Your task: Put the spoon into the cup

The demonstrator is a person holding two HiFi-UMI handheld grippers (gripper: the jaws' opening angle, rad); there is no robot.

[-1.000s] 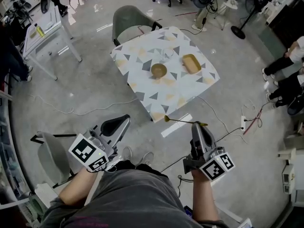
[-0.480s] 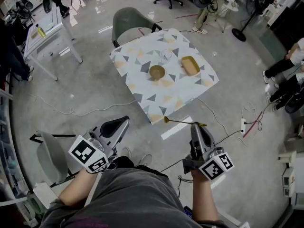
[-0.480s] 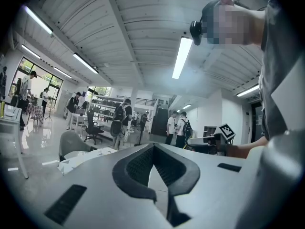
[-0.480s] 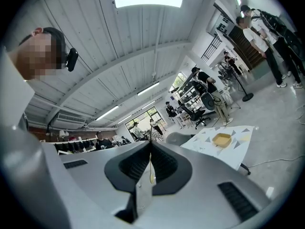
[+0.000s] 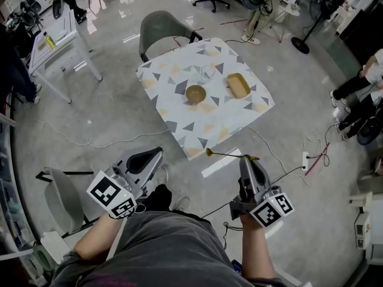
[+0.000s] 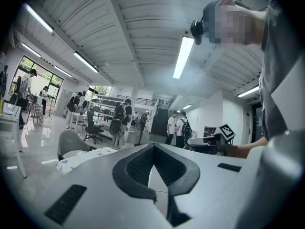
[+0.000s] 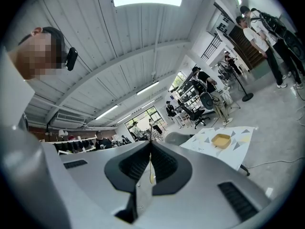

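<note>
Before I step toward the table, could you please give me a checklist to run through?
1. Spoon clamped in right gripper: ok.
2. Left gripper shut, nothing between its jaws: ok.
3. Cup on the table within reach: not ok, the table stands well ahead.
4. Cup upright and empty: cannot tell, too small.
5. Bowl and tray clear of the cup: cannot tell for the bowl, it sits close.
</note>
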